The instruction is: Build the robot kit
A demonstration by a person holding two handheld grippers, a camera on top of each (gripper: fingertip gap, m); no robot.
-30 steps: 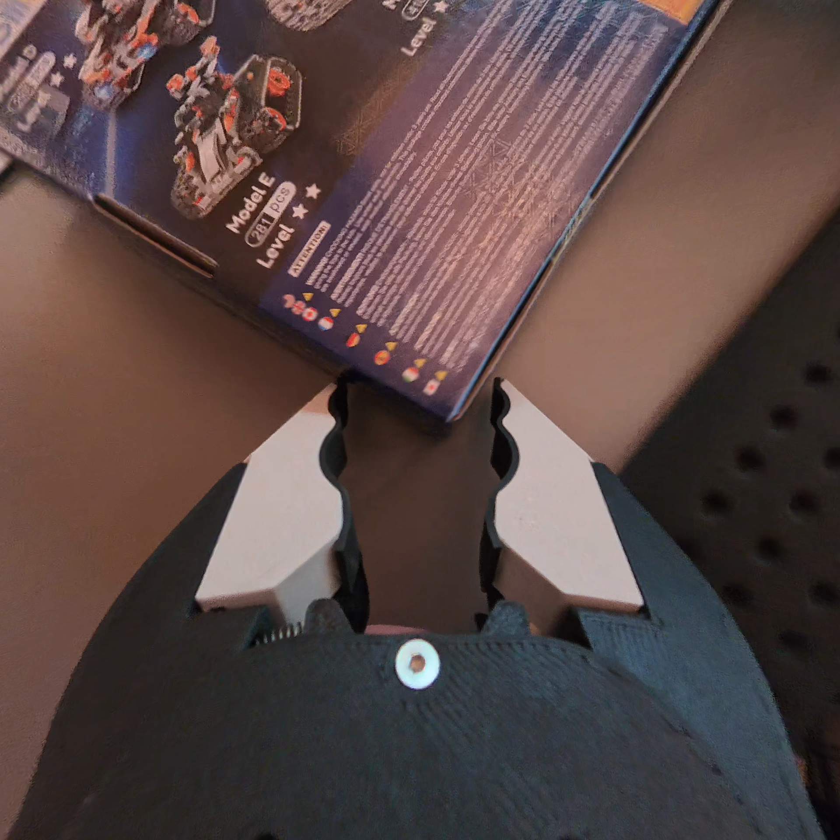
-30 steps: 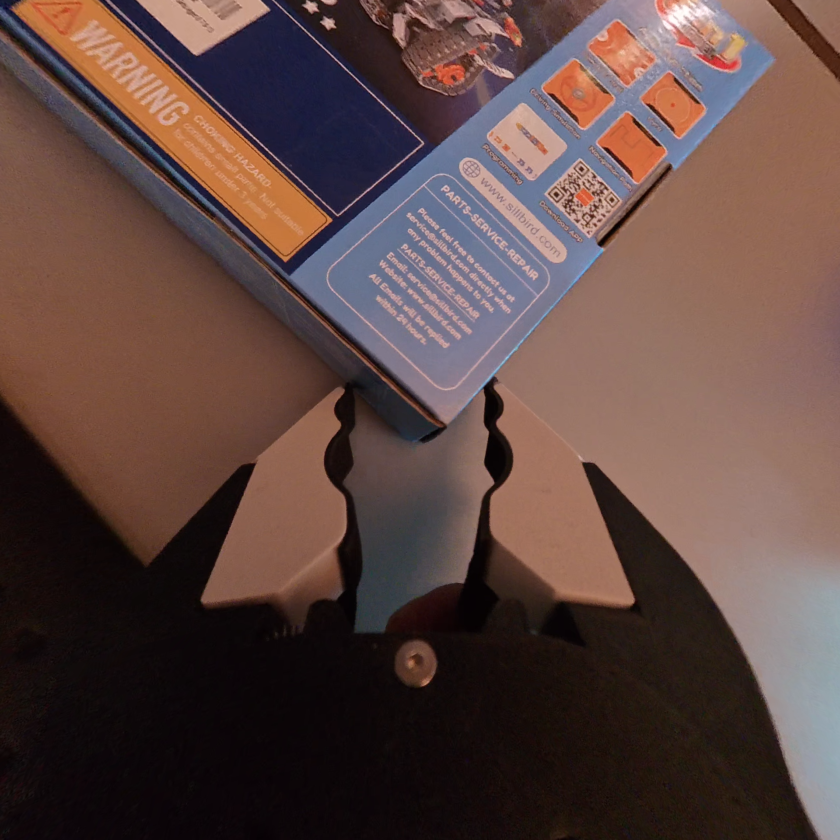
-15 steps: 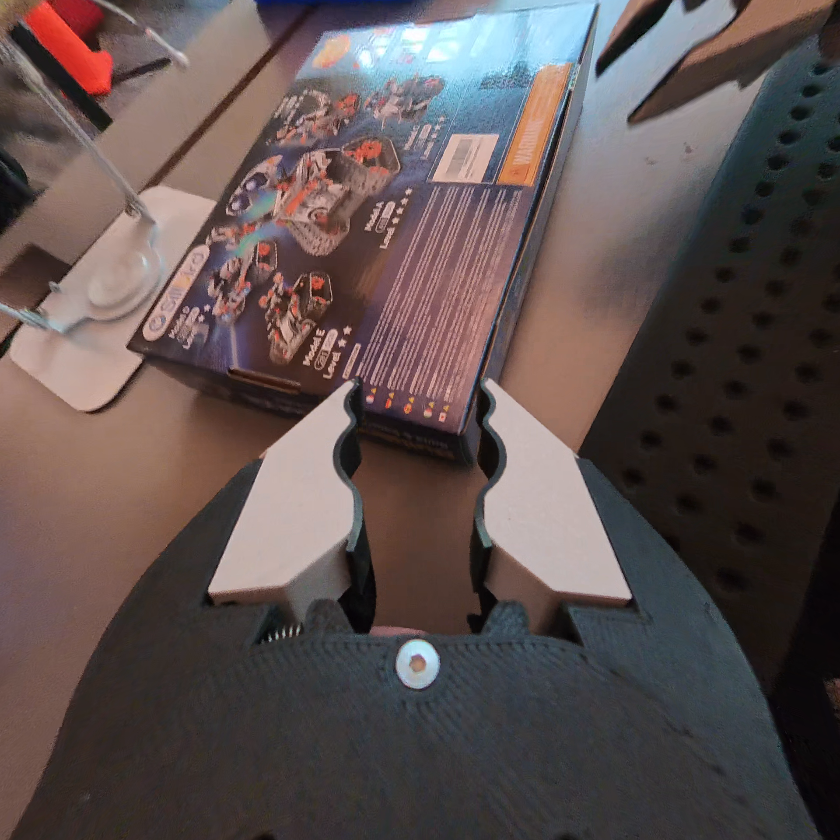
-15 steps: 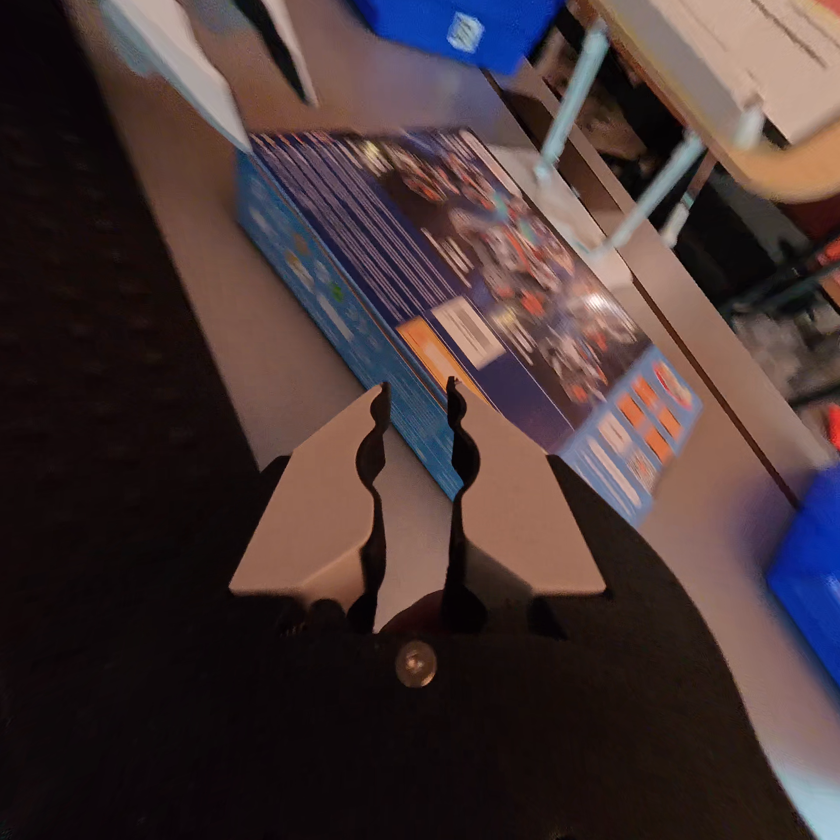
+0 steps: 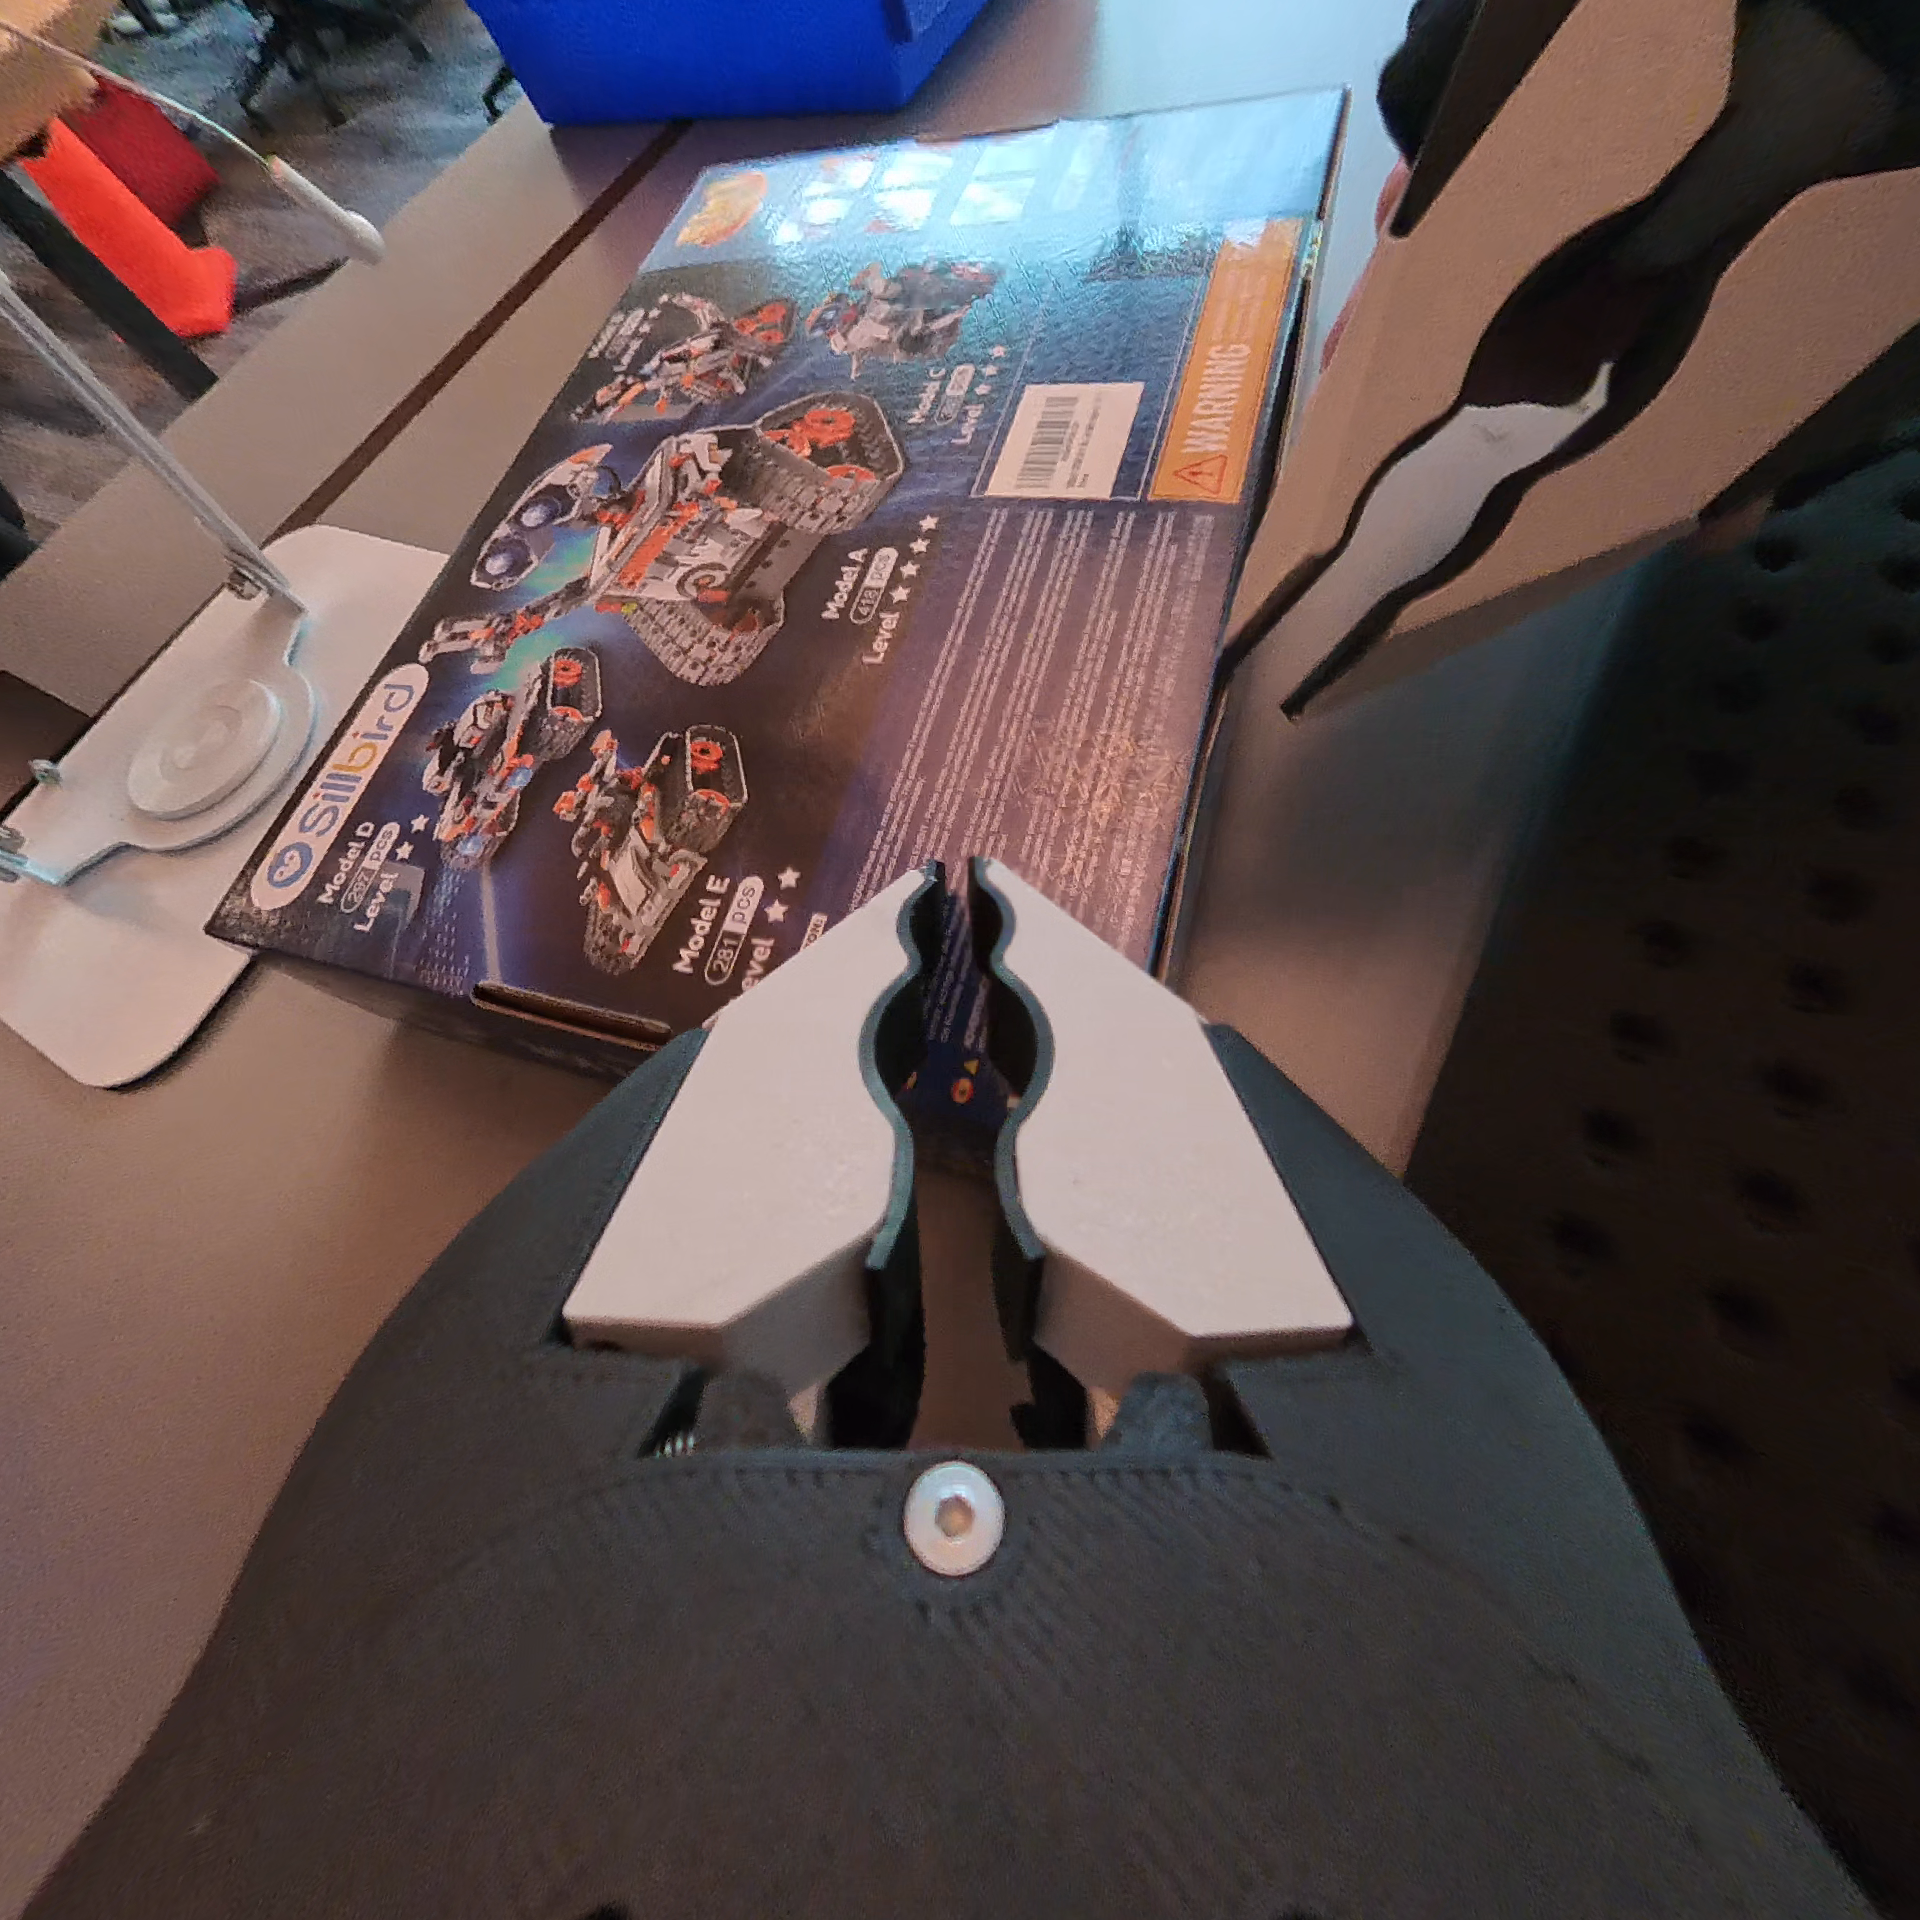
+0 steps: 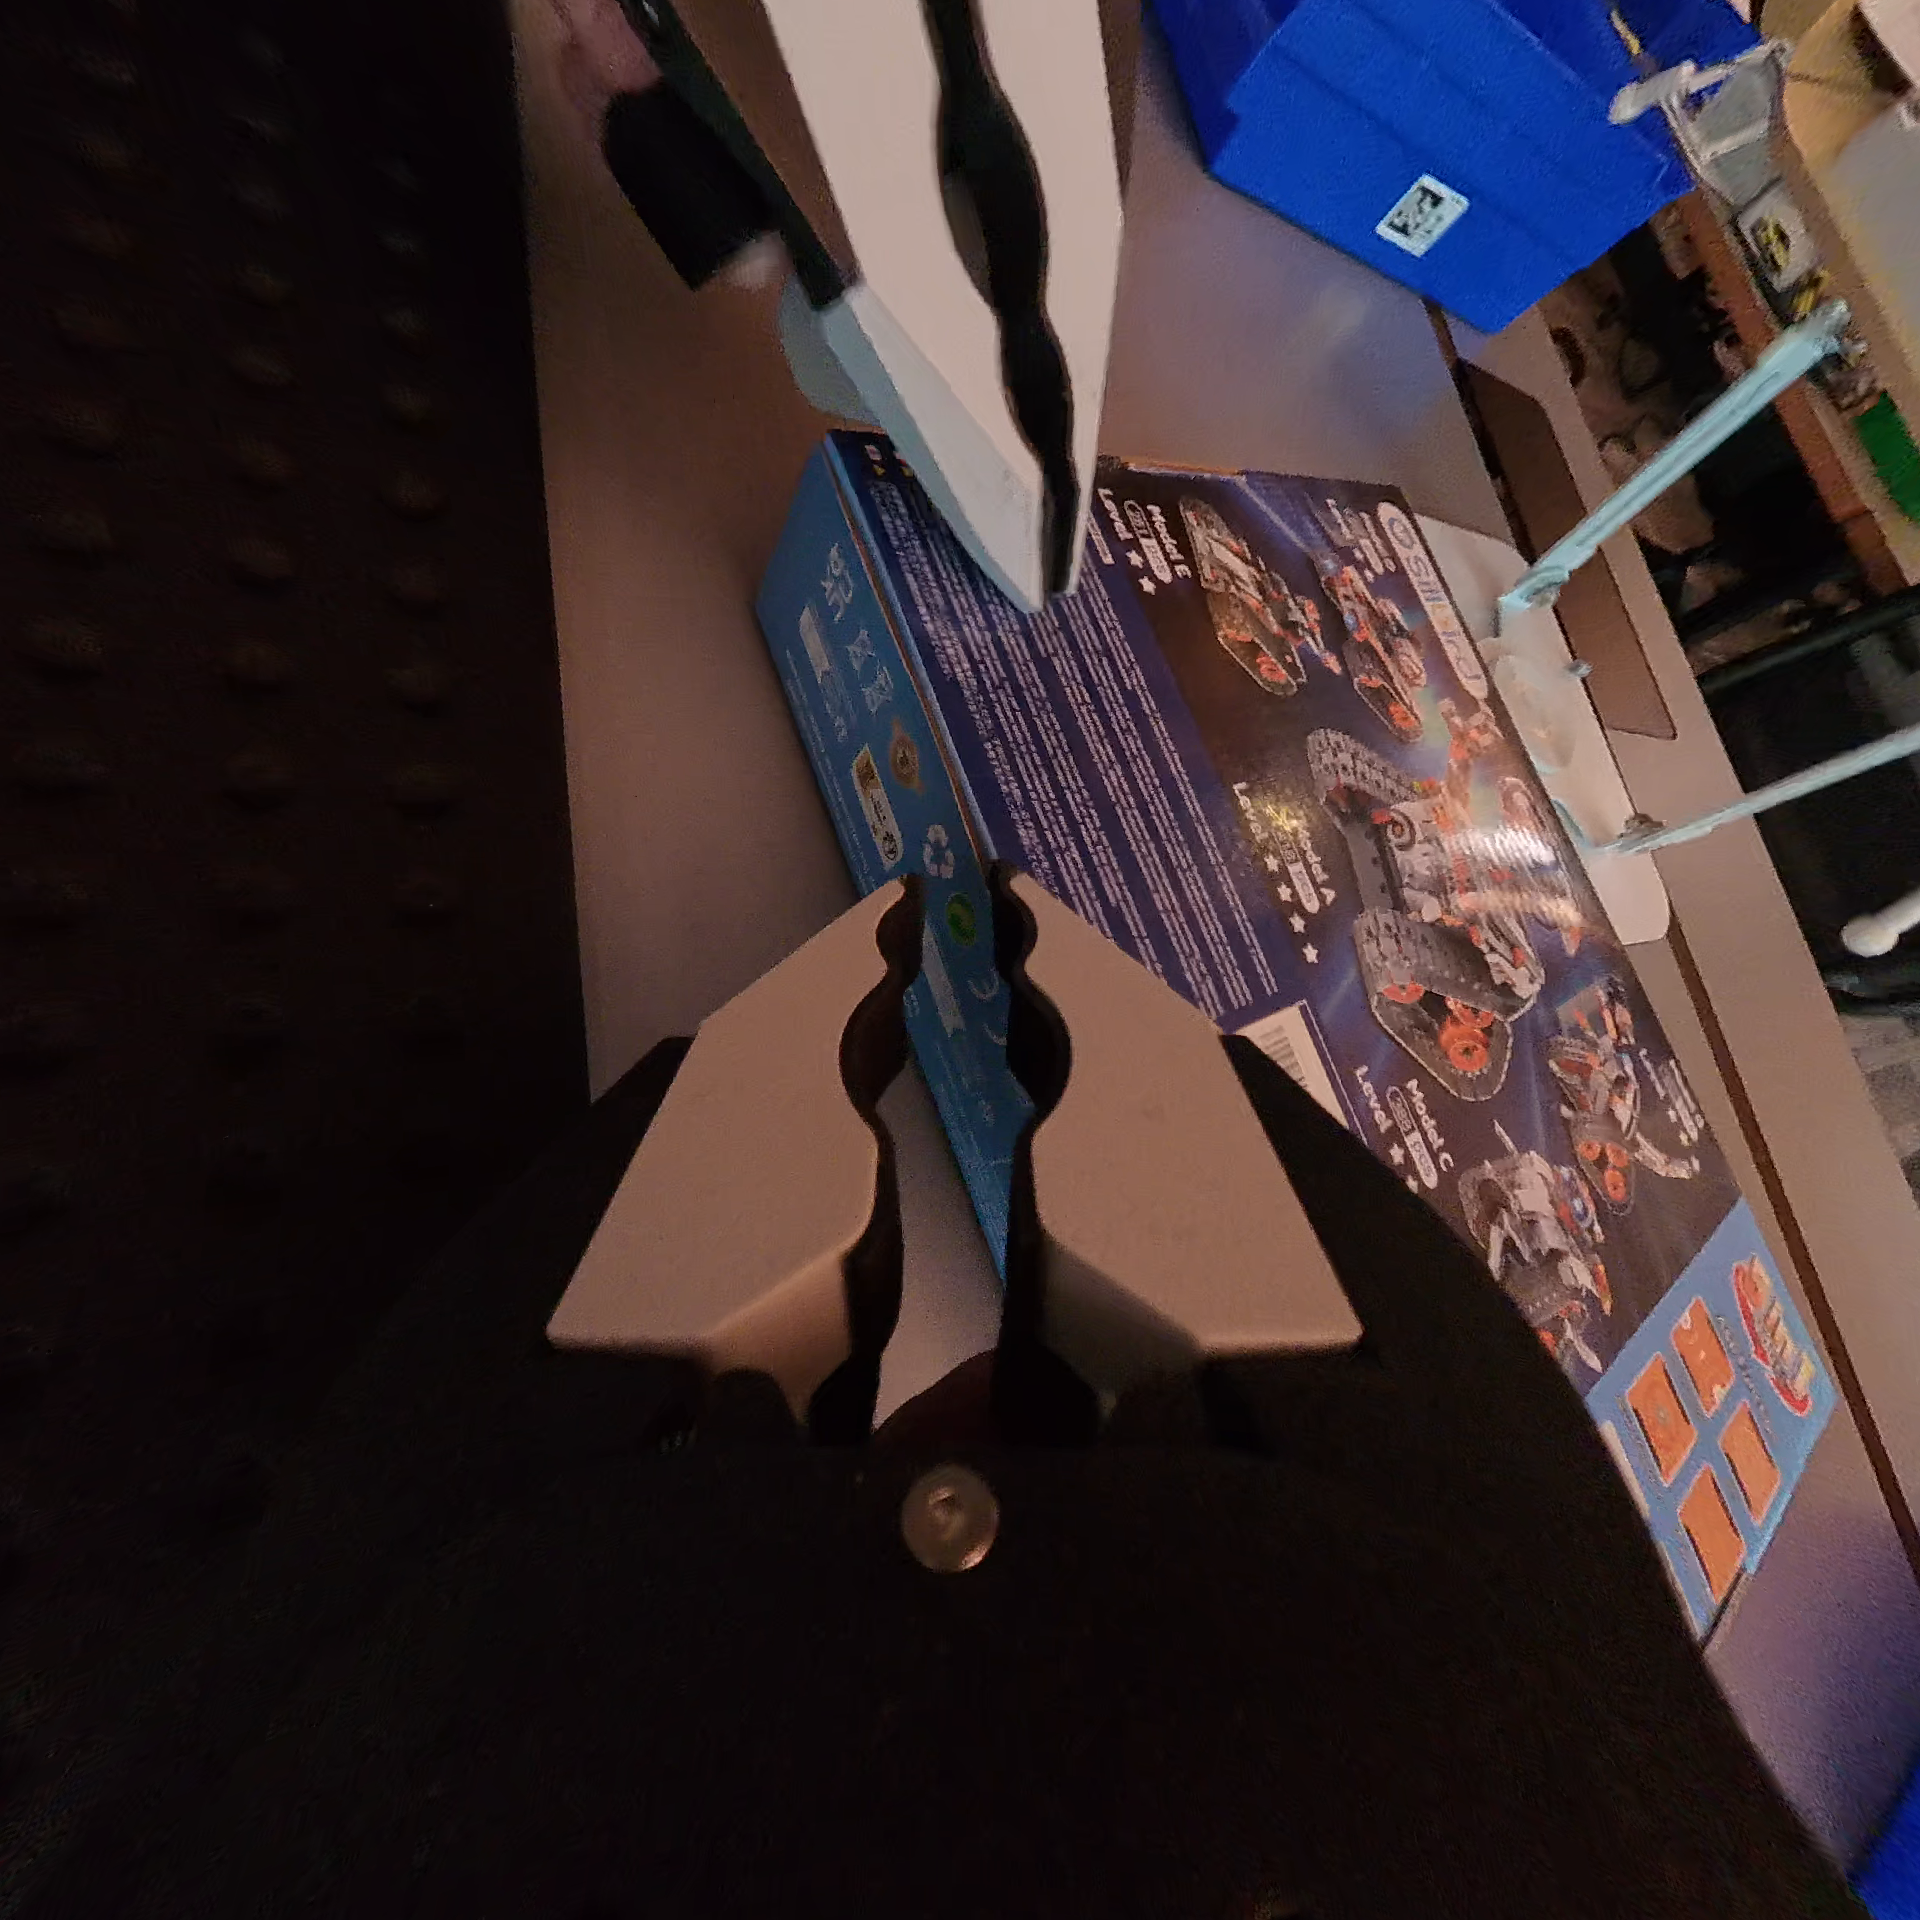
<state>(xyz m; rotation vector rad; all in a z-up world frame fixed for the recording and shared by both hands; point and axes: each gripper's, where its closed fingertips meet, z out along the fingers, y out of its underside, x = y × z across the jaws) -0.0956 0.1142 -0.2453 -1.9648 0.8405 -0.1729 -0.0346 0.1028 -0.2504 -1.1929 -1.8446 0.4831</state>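
Observation:
A dark blue toy box (image 5: 831,623) printed with robot pictures lies flat on the brown table (image 5: 208,1247). My left gripper (image 5: 951,883) is shut and empty, with only a thin slit between its jaws. It hovers over the box's near right corner. My right gripper (image 6: 954,883) is shut and empty, above the box's light blue long side (image 6: 904,790). The box top also shows in the right wrist view (image 6: 1143,727). Each gripper appears in the other's view: the right one (image 5: 1257,681) beside the far right edge, the left one (image 6: 1049,582) above the far corner.
A black perforated surface (image 5: 1714,935) borders the table by the box's long side, and also shows in the right wrist view (image 6: 260,623). A white stand base (image 5: 156,779) with metal rods touches the box's other side. A blue bin (image 5: 727,52) stands beyond the box. A red-orange object (image 5: 135,239) lies off the table. Spacing between my two grippers at the tips: around 7 centimeters.
Both grippers have drawn back and up from the box's corners, so more of the box shows. Both sets of jaws have closed from wide open. The box has stayed flat.

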